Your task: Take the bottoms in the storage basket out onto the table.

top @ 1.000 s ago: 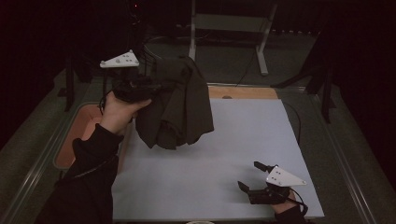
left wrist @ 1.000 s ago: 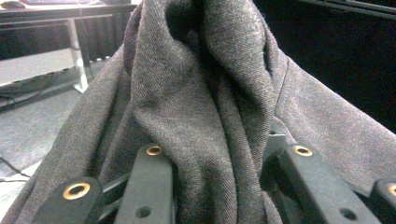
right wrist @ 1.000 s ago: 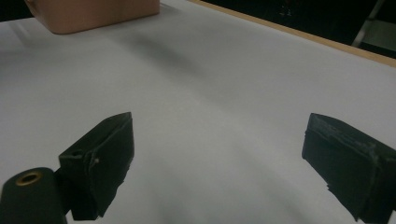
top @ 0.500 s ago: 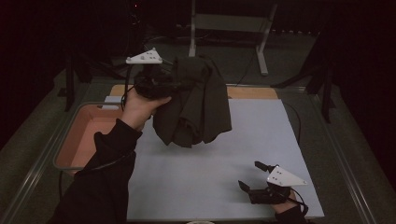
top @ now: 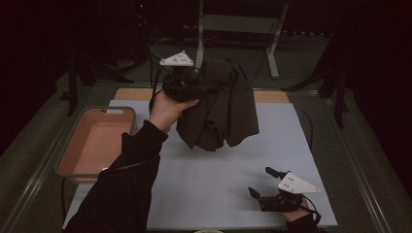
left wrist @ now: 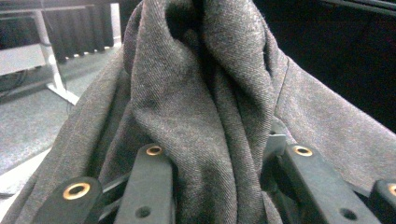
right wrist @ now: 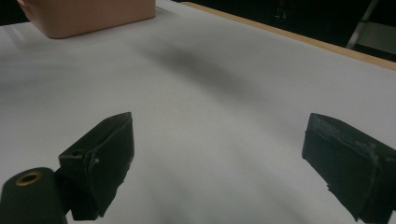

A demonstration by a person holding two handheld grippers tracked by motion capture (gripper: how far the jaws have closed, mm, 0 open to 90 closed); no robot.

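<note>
A dark grey cloth (top: 228,114) hangs bunched in the air over the back middle of the white sheet (top: 218,194). My left gripper (top: 206,88) is shut on its top, held up by a hand in a black sleeve. In the left gripper view the cloth (left wrist: 205,93) is pinched between the two black jaws of the left gripper (left wrist: 215,186) and hides their tips. My right gripper (top: 259,180) lies low at the sheet's front right, open. The right gripper view shows that gripper (right wrist: 219,140) with bare white sheet between its pads.
A pink tub (top: 94,143) sits at the sheet's left edge, also seen as the tub (right wrist: 93,14) in the right gripper view. A wooden strip (top: 272,96) runs along the back of the sheet. A metal stand (top: 233,24) and cables lie beyond the table.
The left hand has carried the cloth to the right, from above the tub's near corner to over the back middle of the sheet. The right gripper has stayed put.
</note>
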